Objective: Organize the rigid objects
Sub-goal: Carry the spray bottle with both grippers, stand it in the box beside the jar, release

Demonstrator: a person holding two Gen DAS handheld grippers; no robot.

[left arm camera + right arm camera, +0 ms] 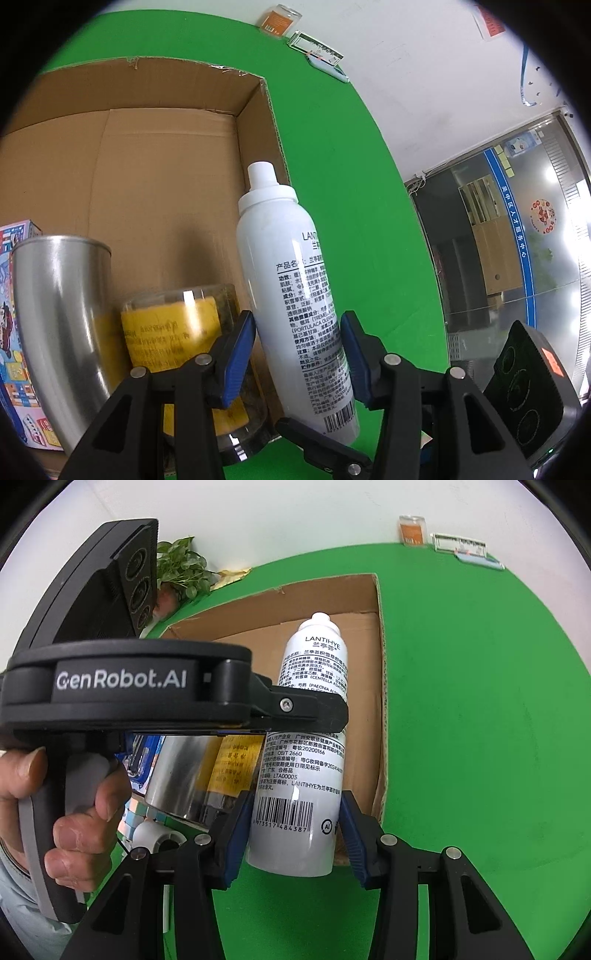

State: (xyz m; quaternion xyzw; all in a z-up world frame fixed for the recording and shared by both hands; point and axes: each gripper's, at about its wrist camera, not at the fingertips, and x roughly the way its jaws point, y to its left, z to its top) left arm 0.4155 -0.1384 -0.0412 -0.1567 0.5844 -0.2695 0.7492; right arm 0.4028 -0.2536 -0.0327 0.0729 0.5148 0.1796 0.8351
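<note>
A white spray bottle [295, 295] with printed text is held tilted over the near right corner of an open cardboard box [147, 166]. My left gripper [297, 354] is shut on the bottle's middle. My right gripper [293, 834] is shut on the bottle's lower end [295, 812], by the barcode. In the right wrist view the left gripper [310, 709] crosses the bottle from the left. Inside the box stand a steel cup [62, 332] and a clear jar with a yellow label [177, 332].
A colourful printed carton [14, 332] lies in the box at the left. The box sits on a green table [332, 147]. An orange-labelled jar [280, 20] and a clear case [319, 51] stand at the far edge. A plant [181, 568] is at far left.
</note>
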